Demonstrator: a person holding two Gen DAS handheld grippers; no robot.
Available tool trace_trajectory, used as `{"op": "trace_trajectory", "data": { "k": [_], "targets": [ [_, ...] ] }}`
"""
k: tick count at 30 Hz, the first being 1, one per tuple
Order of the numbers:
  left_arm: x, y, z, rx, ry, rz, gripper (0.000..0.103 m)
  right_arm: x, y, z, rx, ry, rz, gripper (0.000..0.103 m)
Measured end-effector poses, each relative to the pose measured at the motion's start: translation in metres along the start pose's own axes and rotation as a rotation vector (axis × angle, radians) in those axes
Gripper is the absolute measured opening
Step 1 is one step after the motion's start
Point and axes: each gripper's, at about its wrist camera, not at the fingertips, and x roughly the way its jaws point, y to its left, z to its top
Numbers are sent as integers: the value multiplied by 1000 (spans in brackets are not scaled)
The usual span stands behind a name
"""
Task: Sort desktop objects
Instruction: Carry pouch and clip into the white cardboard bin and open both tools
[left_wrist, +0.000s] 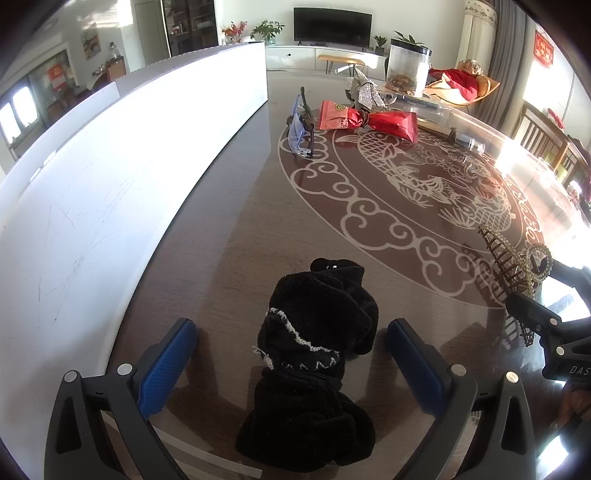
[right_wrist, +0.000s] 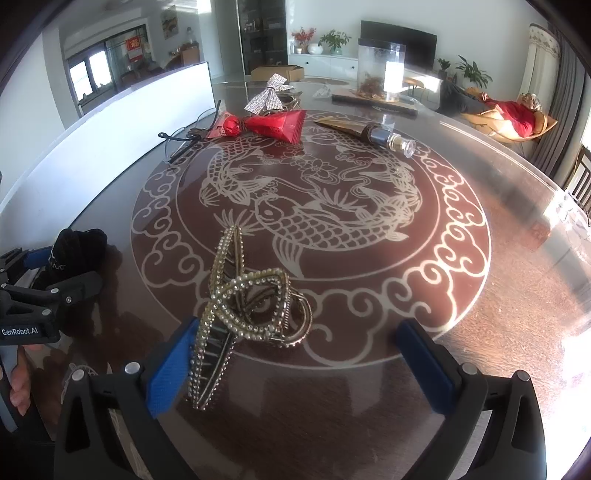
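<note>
the right gripper (right_wrist: 299, 363) stands wide apart, grasping nothing, the gold rhinestone-studded hair claw clip (right_wrist: 236, 314) between its blue pads on the dark glass-topped table (right_wrist: 517, 295); the left gripper (left_wrist: 291, 363), equally released, straddles the black fuzzy sock bundle (left_wrist: 314, 365).

Black-framed claws (left_wrist: 291, 363) (right_wrist: 301, 363), blue textured pads (right_wrist: 171, 373), silver screws, white "GenRobot.AI" lettering.

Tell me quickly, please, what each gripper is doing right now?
Left gripper: jaws open, straddling the black cloth, not gripping it.
Right gripper: jaws wide open, rhinestone hair claw between them, not gripped.
</note>
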Motion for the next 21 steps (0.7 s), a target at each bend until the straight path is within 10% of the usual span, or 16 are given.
{"op": "trace_trajectory", "data": {
  "k": [21],
  "targets": [
    [1,1,0,-4,-1,2,103,1,4,-1,-7,7,-26,103]
  ]
}}
